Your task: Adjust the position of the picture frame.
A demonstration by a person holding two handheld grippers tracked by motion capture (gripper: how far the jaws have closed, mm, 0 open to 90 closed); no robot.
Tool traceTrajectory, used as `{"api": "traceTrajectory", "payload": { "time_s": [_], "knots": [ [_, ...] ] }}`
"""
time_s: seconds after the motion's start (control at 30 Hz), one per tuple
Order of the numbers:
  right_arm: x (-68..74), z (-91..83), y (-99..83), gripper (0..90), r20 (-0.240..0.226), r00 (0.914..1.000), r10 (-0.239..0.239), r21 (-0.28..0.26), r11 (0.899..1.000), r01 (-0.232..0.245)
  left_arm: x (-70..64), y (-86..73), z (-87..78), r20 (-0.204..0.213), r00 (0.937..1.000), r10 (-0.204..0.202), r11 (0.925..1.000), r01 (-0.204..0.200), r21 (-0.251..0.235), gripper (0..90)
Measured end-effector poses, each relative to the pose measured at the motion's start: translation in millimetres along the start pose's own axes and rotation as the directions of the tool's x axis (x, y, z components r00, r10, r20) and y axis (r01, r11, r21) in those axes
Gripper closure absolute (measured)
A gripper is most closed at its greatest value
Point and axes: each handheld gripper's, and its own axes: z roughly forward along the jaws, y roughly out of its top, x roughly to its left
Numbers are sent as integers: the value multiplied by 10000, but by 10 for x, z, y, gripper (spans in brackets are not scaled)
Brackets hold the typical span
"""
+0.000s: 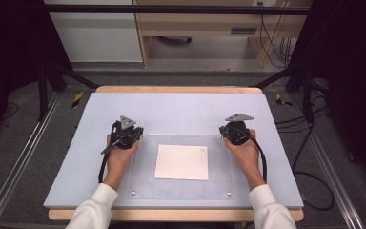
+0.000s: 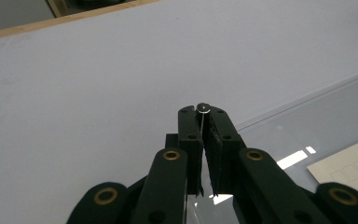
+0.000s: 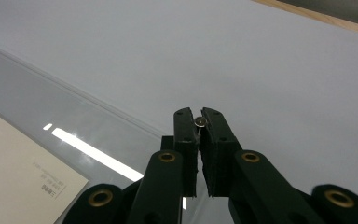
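Note:
A cream sheet of paper point(image 1: 181, 162) lies in the middle of a clear plastic plate point(image 1: 143, 174) on a pale blue mat point(image 1: 171, 107). My left gripper point(image 1: 128, 129) rests at the plate's far left corner. In the left gripper view its jaws point(image 2: 203, 114) stand shut, with a small round metal stud point(image 2: 203, 108) pinched at their tips. At the far right corner my right gripper point(image 1: 236, 130) sits the same way, its jaws point(image 3: 199, 116) closed on a like stud point(image 3: 199, 122). Each gripper view has the paper point(image 2: 349, 161) point(image 3: 18, 182) at its edge.
Small screws point(image 1: 133, 193) point(image 1: 228, 193) mark the plate's near corners. The mat covers a wooden table point(image 1: 176, 89). Metal rails, black frame posts and cables point(image 1: 310, 191) surround the table on the floor. A wooden cabinet point(image 1: 195, 24) stands beyond.

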Motion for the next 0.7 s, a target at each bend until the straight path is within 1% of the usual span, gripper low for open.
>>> {"api": "traceTrajectory", "payload": {
  "time_s": [0.03,0.07,0.1,0.3,0.33,0.5,0.57,0.6,0.67,0.7],
  "knots": [
    [0,0,0,853,0,10000,0,0,10000,0,0,0,0,0,10000,0,10000,0,0,847],
    [9,-2,2,854,72,10000,6,-1,10000,-6,-8,-1,3,-65,9999,-131,9999,131,-43,847],
    [16,-4,4,854,107,9999,3,38,10000,-3,-12,1,4,-95,9998,-172,9998,171,-44,848],
    [26,-22,10,856,188,9997,127,134,9998,-130,-20,5,5,-102,9996,-249,9997,248,-81,847],
    [34,-40,9,856,192,9996,194,110,9997,-196,-34,-1,2,-130,9995,-281,9995,279,-175,847],
    [24,-61,-17,857,242,9996,162,127,9998,-166,-66,-7,2,-215,9993,-297,9991,290,-307,846],
    [25,-64,-20,856,256,9996,143,176,9997,-148,-78,-8,1,-281,9995,-158,9992,148,-364,846],
    [24,-65,-18,856,239,9996,173,204,9996,-178,-76,-10,2,-266,9994,-201,9991,191,-366,846],
    [26,-66,-11,856,271,9996,84,308,9995,-92,-72,-6,8,-238,9994,-257,9991,248,-355,847],
    [27,-62,-5,856,291,9995,91,325,9994,-100,-65,4,11,-195,9994,-273,9992,267,-281,849]
  ]
}}
